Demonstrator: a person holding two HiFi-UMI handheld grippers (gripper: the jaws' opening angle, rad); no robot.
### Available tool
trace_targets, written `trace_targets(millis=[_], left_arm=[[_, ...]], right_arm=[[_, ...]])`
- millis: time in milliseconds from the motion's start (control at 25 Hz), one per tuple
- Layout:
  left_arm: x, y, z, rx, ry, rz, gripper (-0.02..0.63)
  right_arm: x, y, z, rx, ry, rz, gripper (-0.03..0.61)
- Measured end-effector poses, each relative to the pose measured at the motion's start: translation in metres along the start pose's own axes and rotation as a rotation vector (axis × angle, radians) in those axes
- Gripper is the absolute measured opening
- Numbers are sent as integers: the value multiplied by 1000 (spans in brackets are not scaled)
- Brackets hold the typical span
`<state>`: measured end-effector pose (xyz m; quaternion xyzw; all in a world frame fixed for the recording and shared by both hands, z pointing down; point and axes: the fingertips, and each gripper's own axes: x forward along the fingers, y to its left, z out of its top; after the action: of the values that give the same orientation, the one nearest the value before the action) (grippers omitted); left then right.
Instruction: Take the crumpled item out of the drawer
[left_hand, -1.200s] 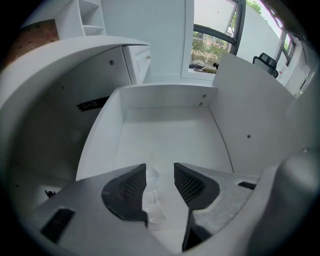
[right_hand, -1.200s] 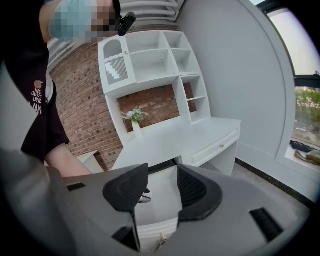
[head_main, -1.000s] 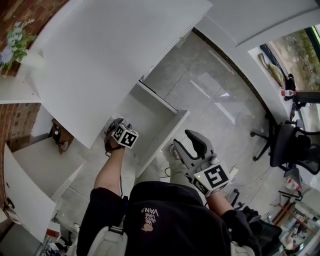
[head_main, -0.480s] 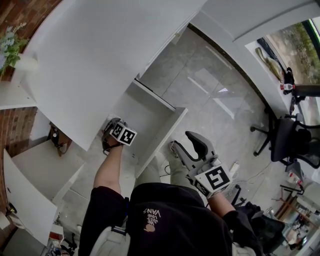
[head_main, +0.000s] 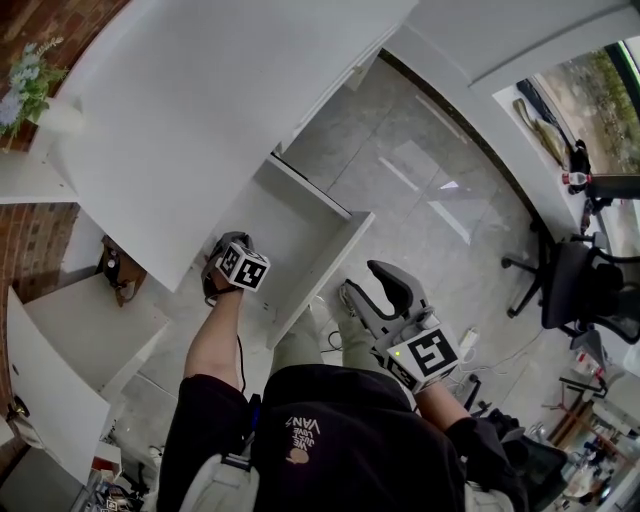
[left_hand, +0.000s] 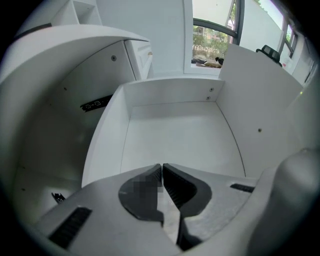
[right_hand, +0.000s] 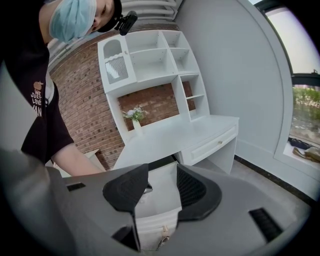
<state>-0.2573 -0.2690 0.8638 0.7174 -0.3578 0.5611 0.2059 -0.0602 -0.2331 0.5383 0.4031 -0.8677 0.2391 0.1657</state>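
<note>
The white drawer (head_main: 322, 272) stands pulled out from under the desk. My left gripper (head_main: 228, 264) is down at its near left corner, seen from above under its marker cube. In the left gripper view the jaws (left_hand: 162, 166) are closing, tips together, and I see nothing between them. The drawer floor (left_hand: 175, 135) ahead of them is bare white, and no crumpled item shows in any view. My right gripper (head_main: 366, 284) hovers open to the right of the drawer front, over the floor. In its own view the right gripper (right_hand: 162, 181) is empty, with the drawer (right_hand: 160, 202) beyond it.
The white desk top (head_main: 220, 90) overhangs the drawer's back. A white cabinet door (head_main: 50, 390) stands open at the lower left. A potted plant (head_main: 30, 85) sits by the brick wall. A black office chair (head_main: 580, 290) stands far right on the grey tiled floor (head_main: 430, 200).
My left gripper has edged a little toward me along the drawer's near left side. The right gripper has hardly moved.
</note>
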Motion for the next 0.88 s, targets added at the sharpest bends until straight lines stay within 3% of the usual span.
trace_targets(millis=[480,880], left_arm=[[-70,-11,46,-62,-203,40,12],[-153,-30,71,-93,-350,135,12]], right_arm=[[-27,8,14,-54,-35,68,160],[-67,10,23,-99,-84,129,160]])
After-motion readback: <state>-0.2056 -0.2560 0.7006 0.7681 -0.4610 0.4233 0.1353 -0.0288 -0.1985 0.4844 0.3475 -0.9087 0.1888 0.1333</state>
